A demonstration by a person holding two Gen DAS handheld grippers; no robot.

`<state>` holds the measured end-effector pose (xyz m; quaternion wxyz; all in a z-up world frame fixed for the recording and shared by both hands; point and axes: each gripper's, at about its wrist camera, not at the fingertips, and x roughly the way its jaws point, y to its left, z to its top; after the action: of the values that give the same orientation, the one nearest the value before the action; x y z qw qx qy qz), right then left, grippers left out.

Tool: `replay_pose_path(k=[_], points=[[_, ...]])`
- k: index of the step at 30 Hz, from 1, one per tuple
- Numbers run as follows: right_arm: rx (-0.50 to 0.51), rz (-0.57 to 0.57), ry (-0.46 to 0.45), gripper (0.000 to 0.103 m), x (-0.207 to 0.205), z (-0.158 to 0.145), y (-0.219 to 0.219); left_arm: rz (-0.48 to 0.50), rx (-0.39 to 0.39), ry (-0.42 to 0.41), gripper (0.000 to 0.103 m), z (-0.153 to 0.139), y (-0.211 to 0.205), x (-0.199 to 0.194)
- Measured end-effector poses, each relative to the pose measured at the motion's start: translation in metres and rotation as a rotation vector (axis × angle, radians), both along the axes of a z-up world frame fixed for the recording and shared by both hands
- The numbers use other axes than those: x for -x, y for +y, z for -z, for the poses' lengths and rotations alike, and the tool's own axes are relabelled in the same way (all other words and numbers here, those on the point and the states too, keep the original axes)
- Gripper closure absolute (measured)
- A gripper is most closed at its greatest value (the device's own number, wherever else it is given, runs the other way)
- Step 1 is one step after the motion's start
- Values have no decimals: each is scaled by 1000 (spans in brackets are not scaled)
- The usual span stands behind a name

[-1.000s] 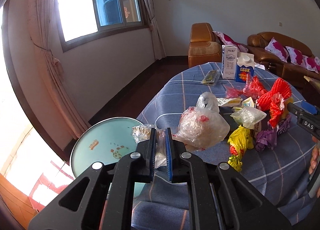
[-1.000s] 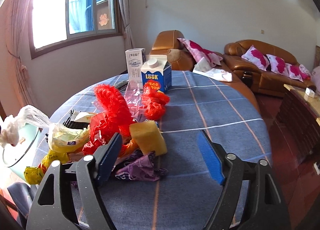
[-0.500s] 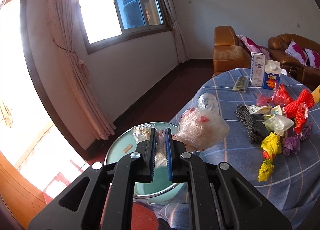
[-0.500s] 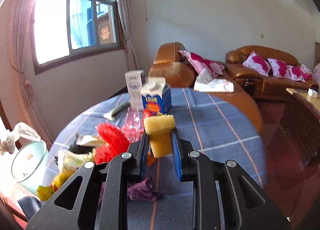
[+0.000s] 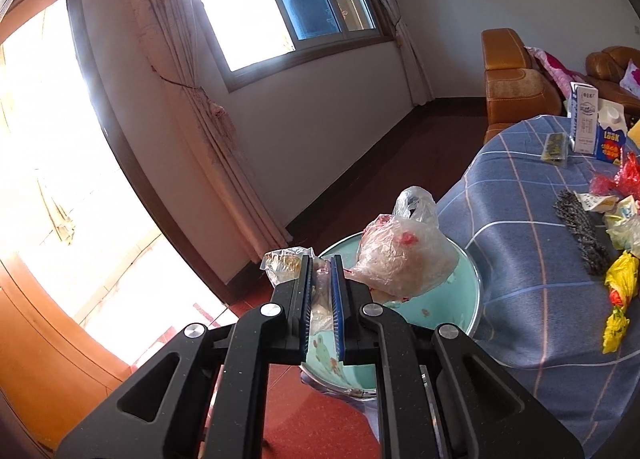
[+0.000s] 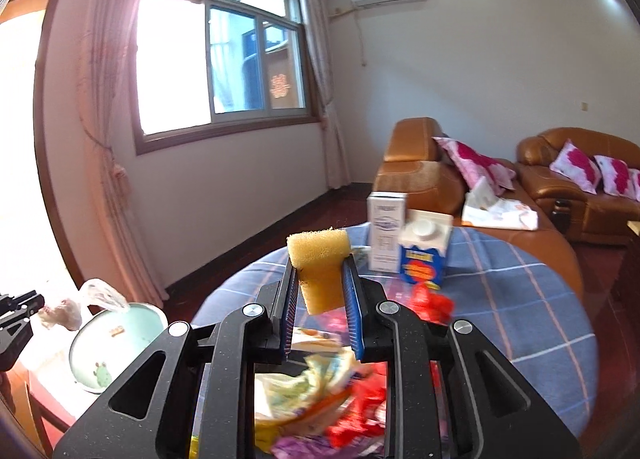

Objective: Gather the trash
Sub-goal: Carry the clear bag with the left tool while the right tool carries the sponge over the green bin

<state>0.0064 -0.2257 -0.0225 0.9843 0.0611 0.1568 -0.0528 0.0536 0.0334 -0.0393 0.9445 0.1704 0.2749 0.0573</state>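
My left gripper [image 5: 320, 267] is shut on a clear plastic bag [image 5: 404, 259] with pink and red scraps inside. The bag hangs over the pale green trash bin [image 5: 464, 299] on the floor beside the table. My right gripper [image 6: 320, 279] is shut on a yellow sponge [image 6: 320, 263], held up above the pile of wrappers [image 6: 320, 391]. In the right wrist view the bin [image 6: 120, 343] stands at the lower left, with the plastic bag [image 6: 100, 293] and the left gripper's tip [image 6: 20, 309] above it.
A round table with a blue checked cloth [image 5: 540, 259] carries a yellow wrapper [image 5: 618, 291], a dark knitted strip [image 5: 580, 231], a white carton [image 6: 386, 235] and a blue carton [image 6: 424, 255]. Brown sofas [image 6: 580, 187] stand behind. The floor [image 5: 312, 419] is red.
My left gripper carried the plastic bag left, off the table edge and over the bin. My right gripper closed on the yellow sponge and lifted it off the table.
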Motion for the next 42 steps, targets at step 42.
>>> replay_pose_path(k=[42], points=[[237,-427,169,81,-119,49,191,-167,-188,69,92,35,43,-40]])
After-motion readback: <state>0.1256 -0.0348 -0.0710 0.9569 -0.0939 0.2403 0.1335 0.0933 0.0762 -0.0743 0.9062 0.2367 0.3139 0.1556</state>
